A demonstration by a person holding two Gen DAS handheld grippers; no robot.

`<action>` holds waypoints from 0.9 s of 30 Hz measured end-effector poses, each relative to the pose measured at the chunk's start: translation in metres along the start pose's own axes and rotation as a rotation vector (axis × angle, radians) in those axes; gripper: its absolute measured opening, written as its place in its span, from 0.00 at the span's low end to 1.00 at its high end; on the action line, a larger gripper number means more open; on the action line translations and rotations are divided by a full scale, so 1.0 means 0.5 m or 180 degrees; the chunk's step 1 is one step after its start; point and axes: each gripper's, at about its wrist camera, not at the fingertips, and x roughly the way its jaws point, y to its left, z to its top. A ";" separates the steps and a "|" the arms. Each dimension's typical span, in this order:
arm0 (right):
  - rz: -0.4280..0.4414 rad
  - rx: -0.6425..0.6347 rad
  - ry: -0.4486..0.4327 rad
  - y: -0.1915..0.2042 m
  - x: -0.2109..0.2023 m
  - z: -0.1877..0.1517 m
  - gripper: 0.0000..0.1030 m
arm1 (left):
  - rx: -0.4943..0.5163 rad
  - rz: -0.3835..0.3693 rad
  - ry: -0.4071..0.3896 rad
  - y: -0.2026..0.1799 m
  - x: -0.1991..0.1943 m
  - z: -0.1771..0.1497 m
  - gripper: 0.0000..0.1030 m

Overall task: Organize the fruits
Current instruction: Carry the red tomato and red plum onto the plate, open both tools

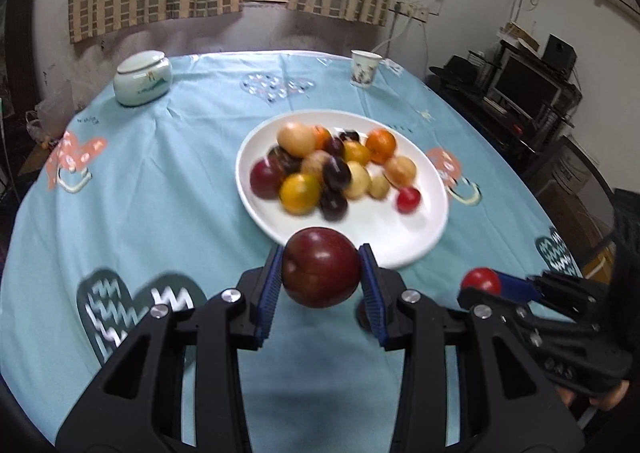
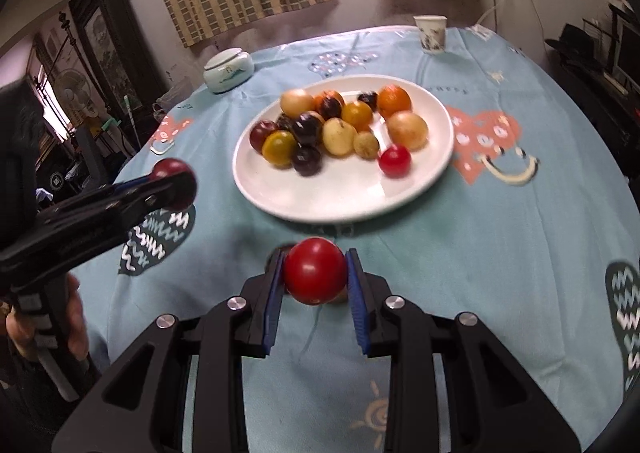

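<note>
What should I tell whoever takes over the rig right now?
Left tool: shut on a dark red plum, held above the tablecloth, short of the plate's near rim.
Right tool: shut on a red tomato, also in the air just short of the plate.
Plate: sits mid-table with a mixed pile of fruit, orange, yellow, dark purple and red; one small red fruit lies apart near the right rim.
Done: both fruits are gripped.
Left: both still need setting down; whether on the plate or elsewhere cannot be told from these views.

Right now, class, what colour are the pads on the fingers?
Blue pads, clearest in the right wrist view.
</note>
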 end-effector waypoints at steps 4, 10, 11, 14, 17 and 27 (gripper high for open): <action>-0.0012 -0.0152 -0.0042 0.021 0.038 0.074 0.30 | 0.0026 0.0063 0.0066 -0.001 0.067 0.061 0.38; -0.0245 -0.0138 -0.0095 0.004 0.135 0.135 0.30 | -0.0125 0.0015 0.0239 0.015 0.155 0.072 0.38; -0.0204 -0.0121 -0.0053 0.000 0.148 0.135 0.30 | -0.0127 0.0032 0.0260 0.017 0.161 0.071 0.38; -0.0143 -0.0097 0.0095 -0.012 0.182 0.130 0.30 | -0.0155 0.0037 0.0262 0.026 0.167 0.075 0.38; -0.0129 -0.0079 0.0135 -0.016 0.192 0.129 0.30 | -0.0141 0.0011 0.0248 0.025 0.167 0.075 0.38; -0.0239 -0.0064 0.0121 -0.025 0.196 0.133 0.31 | -0.0199 0.0030 0.0095 0.030 0.153 0.085 0.67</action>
